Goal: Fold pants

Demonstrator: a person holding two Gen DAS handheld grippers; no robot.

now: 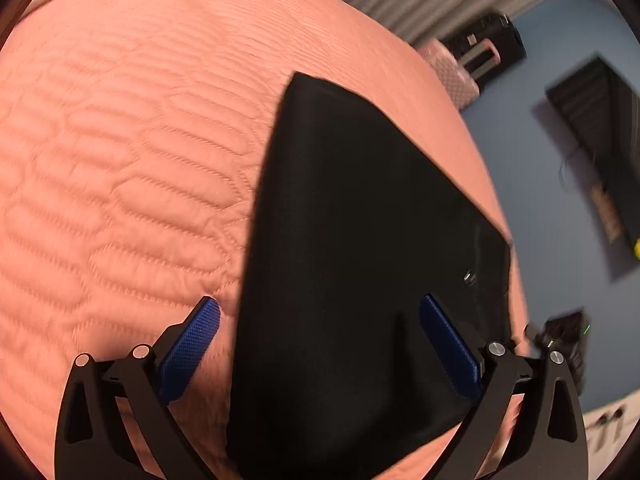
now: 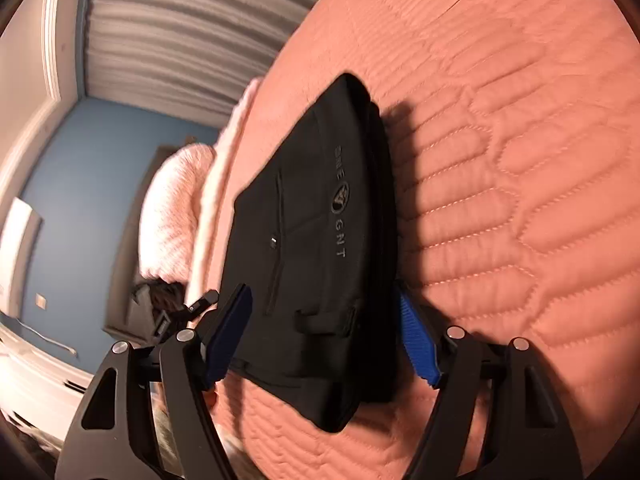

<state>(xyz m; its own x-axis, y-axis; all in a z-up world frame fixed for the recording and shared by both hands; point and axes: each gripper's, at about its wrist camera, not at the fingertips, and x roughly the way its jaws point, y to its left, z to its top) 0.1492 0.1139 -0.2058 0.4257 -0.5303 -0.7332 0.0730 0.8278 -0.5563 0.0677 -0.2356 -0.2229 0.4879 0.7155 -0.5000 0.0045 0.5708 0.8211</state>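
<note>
One salmon quilted bedspread (image 2: 520, 160) carries one pair of black pants (image 2: 320, 240), folded into a stacked bundle near its edge. The folding looks nearly finished; next probably comes a last tuck or smoothing. Two grippers, left gripper (image 1: 320, 340) and right gripper (image 2: 324, 328), hover with jaws apart, clamping nothing.

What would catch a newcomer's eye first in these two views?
The black pants stand out, folded into a compact stack on the salmon quilted bedspread, with pale lettering on the top layer in the right wrist view. Both the left gripper and the right gripper are open, their blue pads on either side of the pants without pressing them.
</note>
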